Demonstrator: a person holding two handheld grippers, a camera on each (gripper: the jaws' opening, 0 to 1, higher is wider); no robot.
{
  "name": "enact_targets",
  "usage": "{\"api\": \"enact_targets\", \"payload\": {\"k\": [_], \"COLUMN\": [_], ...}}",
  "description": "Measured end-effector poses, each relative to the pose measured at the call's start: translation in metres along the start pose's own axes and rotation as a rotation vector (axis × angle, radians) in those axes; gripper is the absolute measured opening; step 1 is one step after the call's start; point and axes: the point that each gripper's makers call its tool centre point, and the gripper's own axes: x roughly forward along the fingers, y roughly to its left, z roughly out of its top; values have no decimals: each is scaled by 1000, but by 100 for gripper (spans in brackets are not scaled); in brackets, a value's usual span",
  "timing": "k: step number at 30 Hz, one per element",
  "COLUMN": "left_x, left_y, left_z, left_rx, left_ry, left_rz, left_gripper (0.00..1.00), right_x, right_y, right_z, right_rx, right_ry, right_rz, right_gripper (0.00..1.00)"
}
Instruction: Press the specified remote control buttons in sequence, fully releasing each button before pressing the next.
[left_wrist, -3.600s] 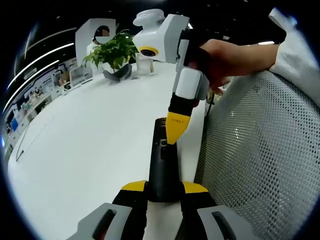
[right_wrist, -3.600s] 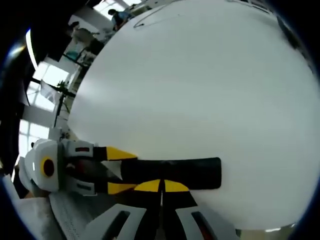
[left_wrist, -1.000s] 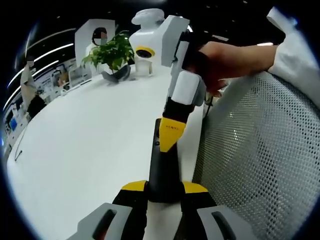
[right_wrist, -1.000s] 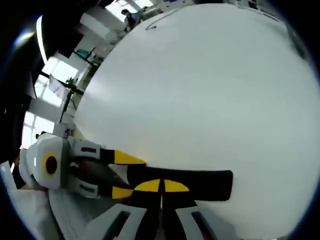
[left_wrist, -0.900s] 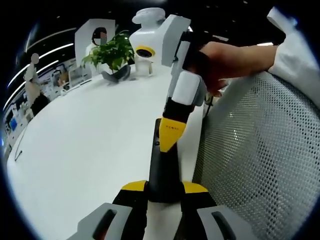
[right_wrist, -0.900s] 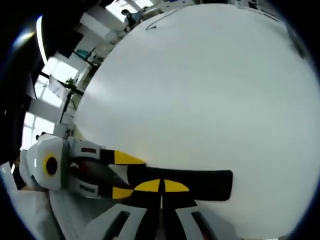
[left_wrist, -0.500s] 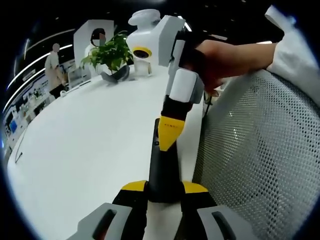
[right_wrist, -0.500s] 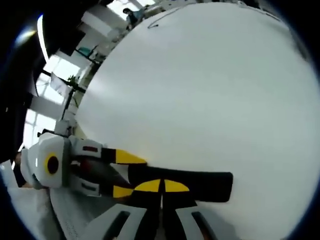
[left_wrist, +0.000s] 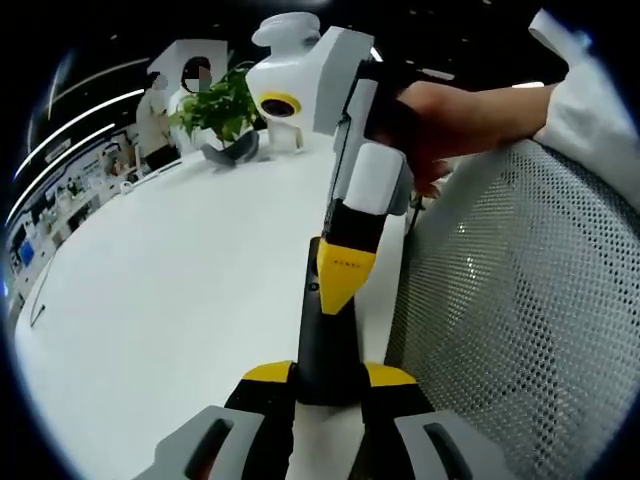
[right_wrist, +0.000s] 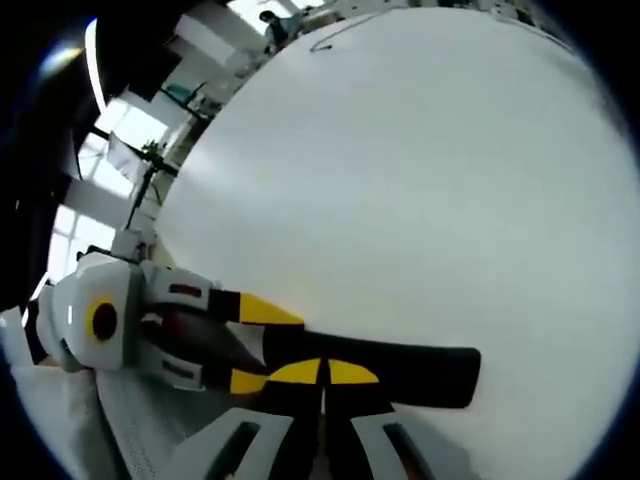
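On the white table (left_wrist: 180, 280), our left gripper (left_wrist: 328, 378) clamps the near end of the black remote control (left_wrist: 325, 335), which lies flat by the table edge. Our right gripper (left_wrist: 345, 290), jaws pressed together, sets its yellow tip on the remote's face, with a potted plant (left_wrist: 222, 105) behind.

White tabletop (left_wrist: 180, 290), broad and glossy. Black remote control (left_wrist: 328, 340) lies flat on it, near end between the left tongs (left_wrist: 328, 376). Potted green plant (left_wrist: 222, 112) stands far ahead of those tongs, at the far edge.
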Motion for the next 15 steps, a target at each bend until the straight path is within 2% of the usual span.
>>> {"api": "enact_targets", "payload": {"k": [15], "left_x": [0], "left_y": [1], "left_z": [0], "left_rx": [-7], "left_ry": [-4], "left_rz": [5], "left_gripper": [24], "right_x": [0], "right_y": [-3], "right_z": [3], "right_rx": [81], "right_ry": [-28], "right_rz": [11], "right_gripper": [0]}}
